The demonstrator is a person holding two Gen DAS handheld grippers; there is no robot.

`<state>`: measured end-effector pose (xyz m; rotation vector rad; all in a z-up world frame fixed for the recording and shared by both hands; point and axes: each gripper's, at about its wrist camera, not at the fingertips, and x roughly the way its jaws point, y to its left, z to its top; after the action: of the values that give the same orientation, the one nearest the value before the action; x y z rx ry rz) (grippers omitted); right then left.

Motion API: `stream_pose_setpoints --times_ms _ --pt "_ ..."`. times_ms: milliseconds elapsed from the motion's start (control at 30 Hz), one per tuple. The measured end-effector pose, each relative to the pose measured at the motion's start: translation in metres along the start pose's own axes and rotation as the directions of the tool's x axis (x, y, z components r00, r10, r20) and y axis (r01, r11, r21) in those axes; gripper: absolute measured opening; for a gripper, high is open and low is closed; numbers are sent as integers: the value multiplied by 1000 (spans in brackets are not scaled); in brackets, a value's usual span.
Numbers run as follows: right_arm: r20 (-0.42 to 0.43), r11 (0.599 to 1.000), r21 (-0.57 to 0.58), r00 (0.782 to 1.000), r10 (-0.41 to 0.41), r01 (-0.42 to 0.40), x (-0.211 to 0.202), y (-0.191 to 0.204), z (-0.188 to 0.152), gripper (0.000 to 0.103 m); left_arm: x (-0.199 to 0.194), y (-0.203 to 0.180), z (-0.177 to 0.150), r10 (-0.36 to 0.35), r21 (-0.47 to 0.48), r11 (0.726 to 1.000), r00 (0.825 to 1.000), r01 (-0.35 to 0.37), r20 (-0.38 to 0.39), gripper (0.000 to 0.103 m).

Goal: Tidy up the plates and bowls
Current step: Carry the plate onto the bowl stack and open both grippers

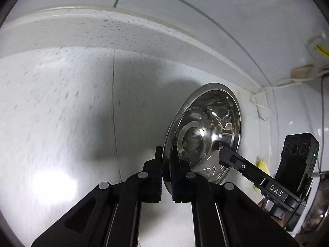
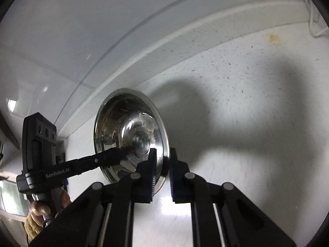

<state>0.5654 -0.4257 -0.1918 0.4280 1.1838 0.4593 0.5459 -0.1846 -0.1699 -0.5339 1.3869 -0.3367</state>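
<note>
A shiny steel bowl (image 1: 205, 127) with a wide flat rim is over the white speckled counter (image 1: 61, 113). My left gripper (image 1: 166, 152) is shut on the bowl's left rim, one finger on each side of the thin edge. In the right wrist view the same bowl (image 2: 127, 127) has its right rim pinched between the blue pads of my right gripper (image 2: 162, 154), which is shut on it. Each view also shows the other gripper reaching the bowl's opposite rim: the right gripper (image 1: 224, 154) and the left gripper (image 2: 117, 153).
A raised ledge (image 1: 123, 26) and tiled wall run behind the counter. White cables (image 1: 298, 78) hang at the far right corner. Part of another steel vessel (image 1: 316, 210) shows at the right edge. A person's hand (image 2: 39, 207) holds the left gripper's handle.
</note>
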Motion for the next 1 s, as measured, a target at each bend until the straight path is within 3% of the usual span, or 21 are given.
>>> stream_pose_setpoints --times_ms 167,267,567,667,833,1000 --pt "37 997 -69 999 -17 20 -64 38 -42 11 -48 -17 -46 -36 20 999 999 36 12 4" --pt "47 995 -96 999 -13 17 -101 54 -75 11 -86 -30 -92 -56 51 997 998 55 8 4" --pt "0 991 -129 1000 20 -20 -179 83 -205 11 -151 -34 -221 -102 95 990 993 108 -66 5" --pt "-40 993 -120 999 19 -24 -180 82 -233 11 -149 -26 -252 -100 89 990 990 109 -97 5" --pt "-119 997 -81 993 -1 -9 -146 65 -261 11 -124 -13 -294 -79 39 995 978 88 -194 5" --pt "-216 1000 -2 976 10 -11 -103 40 -284 11 -82 5 -310 -38 -45 999 959 26 -281 5"
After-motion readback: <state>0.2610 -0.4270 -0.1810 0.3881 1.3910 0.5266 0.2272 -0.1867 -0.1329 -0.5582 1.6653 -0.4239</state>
